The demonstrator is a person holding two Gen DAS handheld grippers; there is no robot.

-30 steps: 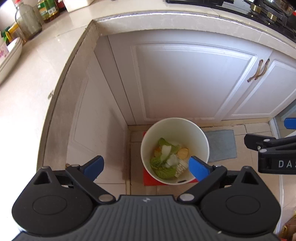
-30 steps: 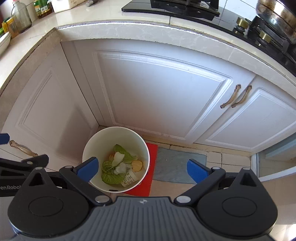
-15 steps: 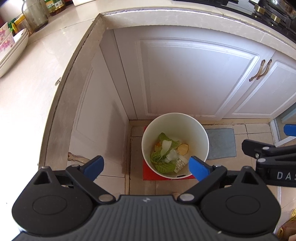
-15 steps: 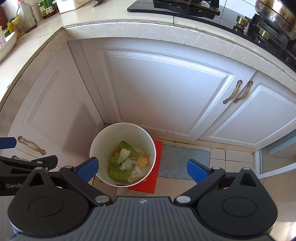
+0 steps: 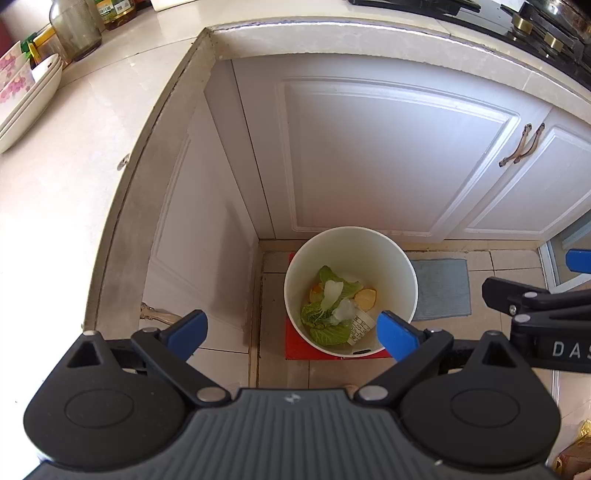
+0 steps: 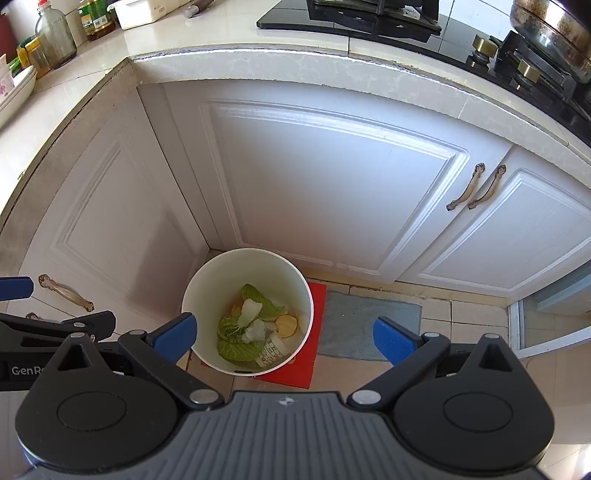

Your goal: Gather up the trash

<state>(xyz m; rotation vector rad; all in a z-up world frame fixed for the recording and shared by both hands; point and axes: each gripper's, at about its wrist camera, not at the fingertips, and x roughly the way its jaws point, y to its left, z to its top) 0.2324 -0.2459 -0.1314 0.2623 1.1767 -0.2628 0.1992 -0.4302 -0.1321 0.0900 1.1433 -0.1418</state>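
A white round trash bin (image 5: 388,251) stands on the floor in the cabinet corner, on a red mat (image 5: 295,347). It holds green leaves (image 5: 328,328), a yellow peel (image 5: 365,297) and a small labelled bottle (image 5: 360,326). The bin also shows in the right wrist view (image 6: 229,269). My left gripper (image 5: 291,332) is open and empty, high above the bin. My right gripper (image 6: 284,336) is open and empty, also above the bin. Each gripper shows at the edge of the other's view.
White cabinet doors (image 6: 332,177) with bronze handles (image 6: 476,186) surround the corner. The countertop (image 5: 55,166) carries plates (image 5: 26,96) and bottles (image 5: 75,31) at the left. A stove (image 6: 369,14) with a pot (image 6: 550,26) is at the back right. A grey floor mat (image 6: 369,321) lies beside the bin.
Both grippers have risen and drawn back from the bin. More of the countertop and plates shows now. Both stay open and empty.
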